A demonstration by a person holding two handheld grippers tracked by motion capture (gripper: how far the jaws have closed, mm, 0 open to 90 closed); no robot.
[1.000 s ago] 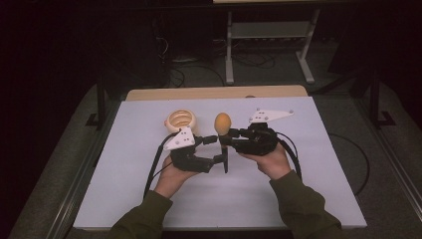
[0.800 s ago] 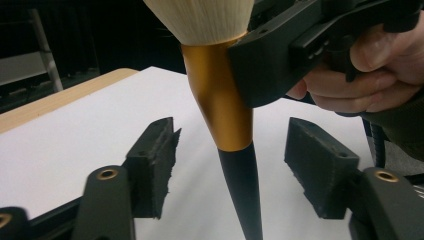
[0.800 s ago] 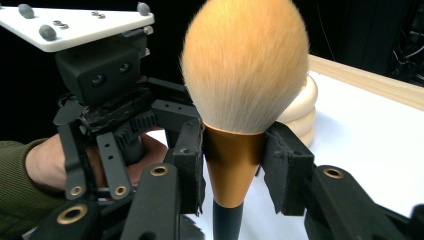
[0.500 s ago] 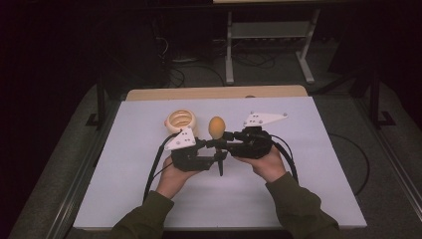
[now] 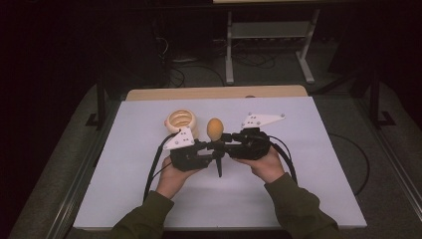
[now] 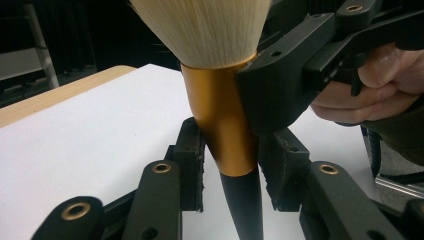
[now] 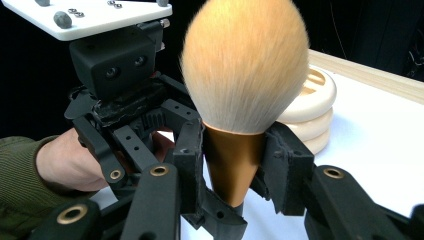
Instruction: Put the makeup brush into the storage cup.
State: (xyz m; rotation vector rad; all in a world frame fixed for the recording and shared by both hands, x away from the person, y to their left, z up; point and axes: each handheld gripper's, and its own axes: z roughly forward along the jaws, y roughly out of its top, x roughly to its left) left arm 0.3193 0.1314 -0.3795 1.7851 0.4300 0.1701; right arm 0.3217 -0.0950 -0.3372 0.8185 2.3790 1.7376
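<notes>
Now, item: brush, upright between both grippers, drifted slightly left since a second ago; I have right gripper clamped on its gold ferrule, left gripper closing on it below — handover likely, rings beside.

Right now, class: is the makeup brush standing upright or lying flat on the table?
Upright. The brush has its bristles on top and its black handle pointing down, its gold ferrule between the jaws of both grippers, lifted off the table.

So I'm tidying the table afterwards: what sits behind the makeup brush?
Behind the brush stands a stack of pale wooden rings on the white table. The bristles cover the stack's near side, so its full shape cannot be seen in the right gripper view.
</notes>
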